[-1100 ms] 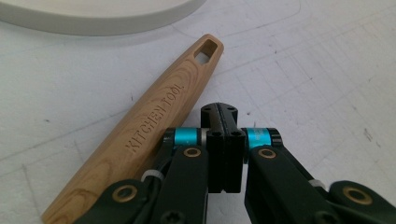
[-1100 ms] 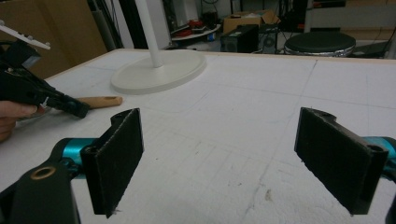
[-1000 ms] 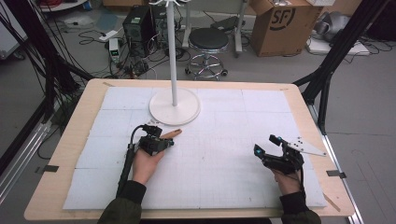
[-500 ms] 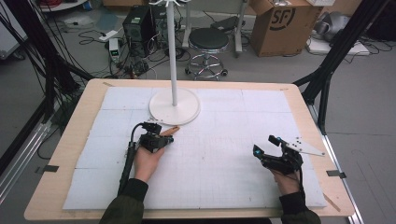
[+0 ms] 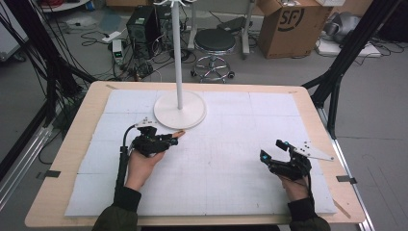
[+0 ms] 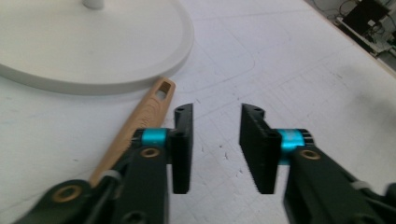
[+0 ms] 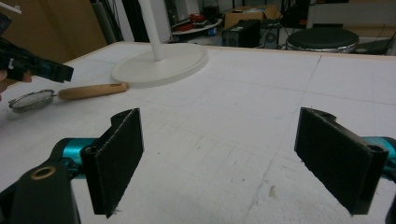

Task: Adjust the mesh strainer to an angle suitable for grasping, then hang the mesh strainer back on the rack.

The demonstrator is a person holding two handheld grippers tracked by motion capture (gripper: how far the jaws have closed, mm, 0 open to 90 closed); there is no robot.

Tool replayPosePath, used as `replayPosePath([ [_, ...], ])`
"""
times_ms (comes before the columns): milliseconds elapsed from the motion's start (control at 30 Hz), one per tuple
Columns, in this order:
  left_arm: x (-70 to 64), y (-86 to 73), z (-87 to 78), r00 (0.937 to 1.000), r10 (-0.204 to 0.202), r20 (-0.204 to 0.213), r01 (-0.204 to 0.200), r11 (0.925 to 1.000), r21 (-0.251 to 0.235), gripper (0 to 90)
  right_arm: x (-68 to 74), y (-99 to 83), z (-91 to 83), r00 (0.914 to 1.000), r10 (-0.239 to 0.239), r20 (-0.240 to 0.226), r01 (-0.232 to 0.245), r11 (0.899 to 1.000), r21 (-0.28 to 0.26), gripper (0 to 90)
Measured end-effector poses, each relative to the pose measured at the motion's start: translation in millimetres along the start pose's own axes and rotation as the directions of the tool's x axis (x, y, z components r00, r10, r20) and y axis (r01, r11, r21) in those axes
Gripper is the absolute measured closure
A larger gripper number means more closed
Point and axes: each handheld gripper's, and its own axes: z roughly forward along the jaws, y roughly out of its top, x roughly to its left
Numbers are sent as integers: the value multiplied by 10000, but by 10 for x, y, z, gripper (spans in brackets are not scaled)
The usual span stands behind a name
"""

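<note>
A small strainer with a wooden handle (image 6: pixel 148 110) and a mesh bowl (image 7: pixel 30 99) lies on the white mat, its handle tip (image 5: pixel 179 133) near the white stand base (image 5: pixel 180 109). My left gripper (image 5: pixel 166 141) hovers low over it and is open. In the left gripper view the left gripper (image 6: pixel 217 112) holds nothing between its jaws, and the handle lies just outside the left jaw. My right gripper (image 5: pixel 272 150) rests open over bare mat at the right, and the right gripper (image 7: pixel 219 116) has its jaws spread wide.
The stand's white pole (image 5: pixel 177 53) rises from the round base at the back centre of the mat (image 5: pixel 226 120). A wooden table rim (image 5: pixel 77 130) frames the mat. A stool (image 5: pixel 215 42) and a cardboard box (image 5: pixel 288 24) stand on the floor beyond.
My left hand and gripper have shifted slightly left and back along the strainer. The right gripper has barely moved.
</note>
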Motion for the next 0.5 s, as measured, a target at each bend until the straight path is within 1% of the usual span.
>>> replayPosePath([
  [33,12,1,-32,9997,229,-47,-230,9997,-103,570,1,0,2,10000,-7,15,7,10000,4,149],
  [67,26,4,-65,9992,373,-119,-376,9990,-239,544,2,0,4,10000,-5,17,5,10000,15,149],
  [133,69,13,-121,9992,393,30,-391,9980,-497,523,-1,-1,8,10000,-40,29,40,10000,18,149],
  [167,85,25,-134,9986,523,-26,-524,9978,-413,507,-1,-2,9,10000,-28,32,28,10000,32,149],
  [200,98,37,-144,9975,666,-224,-673,9973,-293,486,-2,-3,14,10000,-40,13,40,10000,42,149],
  [233,116,49,-151,9965,747,-369,-754,9970,-175,486,-2,-3,14,10000,-40,13,40,10000,42,149],
  [300,167,63,-151,9958,830,-386,-828,9965,71,443,3,-4,16,10000,-36,28,36,10000,64,149],
  [367,221,78,-134,9941,954,-518,-927,9943,522,412,10,-5,17,10000,-37,14,37,10000,86,149],
  [400,261,78,-123,9940,919,-585,-887,9945,560,402,10,-6,21,10000,-45,10,45,10000,83,149],
  [467,358,65,-114,9975,642,-292,-626,9966,532,402,9,-7,27,10000,-97,3,97,9999,72,148],
  [500,400,57,-106,9982,519,-289,-500,9968,630,402,8,-7,29,9999,-101,-10,101,9999,71,149],
])
